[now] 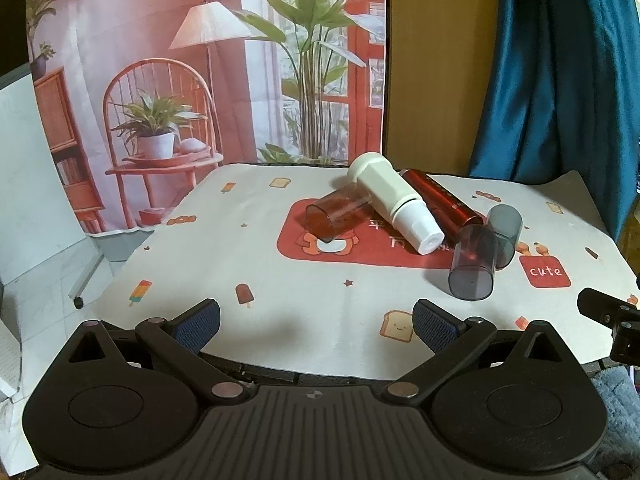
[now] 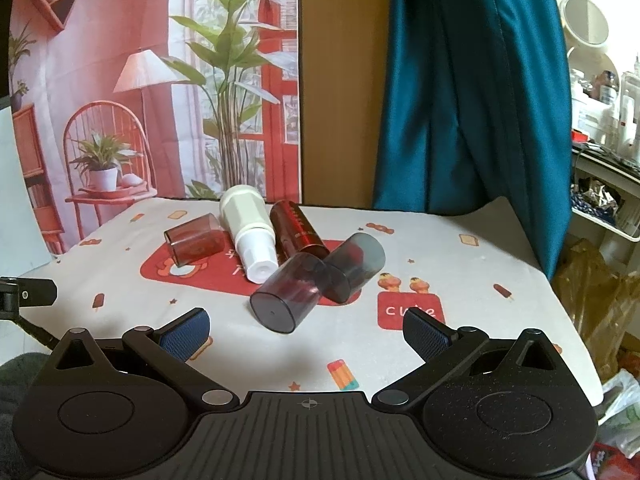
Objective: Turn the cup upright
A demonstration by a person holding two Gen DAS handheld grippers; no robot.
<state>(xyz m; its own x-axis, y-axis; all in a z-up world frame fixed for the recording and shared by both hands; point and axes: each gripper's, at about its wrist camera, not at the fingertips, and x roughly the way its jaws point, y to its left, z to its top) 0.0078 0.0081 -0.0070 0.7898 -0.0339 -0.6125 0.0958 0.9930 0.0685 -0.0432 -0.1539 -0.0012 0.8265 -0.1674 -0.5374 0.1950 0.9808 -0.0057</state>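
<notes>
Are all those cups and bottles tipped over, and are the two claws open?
Left claw: open, empty.
Right claw: open, empty.
Reddish cup: on its side.
White bottle: on its side.
Dark red bottle: on its side.
Near smoky cup: on its side.
Grey cup: on its side, touching near smoky cup.

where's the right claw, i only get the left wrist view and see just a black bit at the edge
observer: The right claw is open and empty, hovering short of the nearest cup.
operator: is the grey cup behind that one standing
observer: No, the grey cup lies on its side and seems to touch the nearest cup.
operator: anything further off to the right
observer: A shelf crowded with bottles, and a round mirror above it.
</notes>
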